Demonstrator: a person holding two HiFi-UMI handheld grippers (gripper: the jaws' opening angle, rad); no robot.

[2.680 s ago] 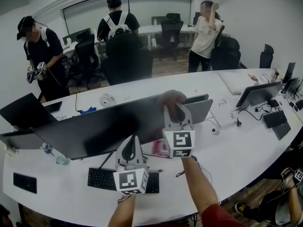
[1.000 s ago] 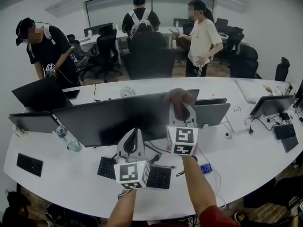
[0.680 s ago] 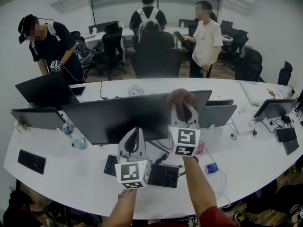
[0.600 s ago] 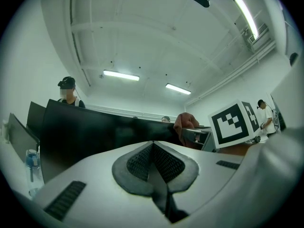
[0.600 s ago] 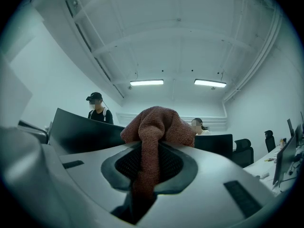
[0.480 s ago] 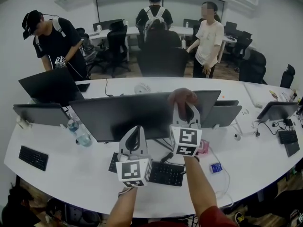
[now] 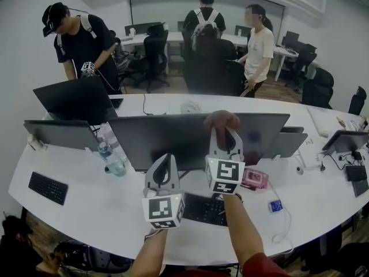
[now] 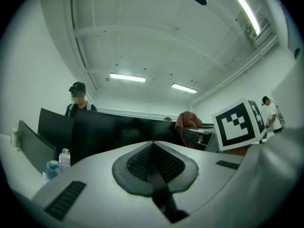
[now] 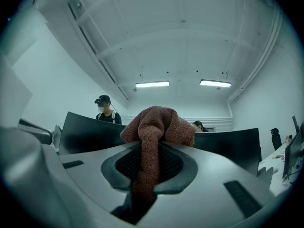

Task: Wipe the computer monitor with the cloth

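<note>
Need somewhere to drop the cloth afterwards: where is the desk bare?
Bare desk lies between the left keyboard and the central keyboard, in front of the water bottle. It is crowded around the pink box under the monitor.

Brown bunched cloth, at top edge of dark monitor

Right tool slid cloth leftward along monitor top edge, away from right corner.

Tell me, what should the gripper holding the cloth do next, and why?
Probably sweep the cloth leftward and down across the monitor: the right gripper has its jaws shut on the cloth at the screen's top edge, and most of the dark panel lies to its left.
</note>
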